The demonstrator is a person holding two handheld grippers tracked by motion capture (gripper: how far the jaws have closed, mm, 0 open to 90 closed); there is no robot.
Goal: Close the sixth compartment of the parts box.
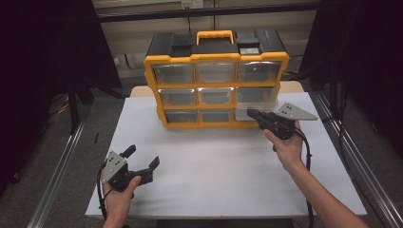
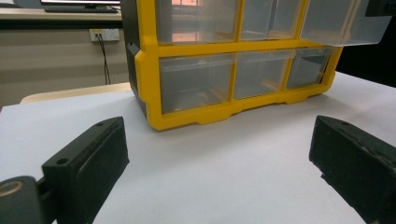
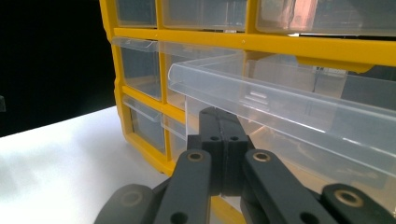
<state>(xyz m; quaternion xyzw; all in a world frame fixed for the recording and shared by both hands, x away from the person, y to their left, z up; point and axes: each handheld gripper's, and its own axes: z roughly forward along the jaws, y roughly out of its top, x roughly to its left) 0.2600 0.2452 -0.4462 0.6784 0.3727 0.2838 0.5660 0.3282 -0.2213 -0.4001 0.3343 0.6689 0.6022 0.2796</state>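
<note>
A yellow organizer [image 1: 216, 85] with a black top and a yellow handle stands upright at the far side of the white desk [image 1: 214, 175]. It has nine clear drawers in three rows. The middle-row right drawer [image 1: 256, 108] is pulled out, and the right claw [image 1: 253, 114] is closed on its front.

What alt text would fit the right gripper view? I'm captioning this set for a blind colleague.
The right gripper, jaws pressed together, grips the front of a clear plastic drawer pulled partway out of a yellow-framed drawer cabinet. Other clear drawers sit closed in the frame, which stands on a white table.
</note>
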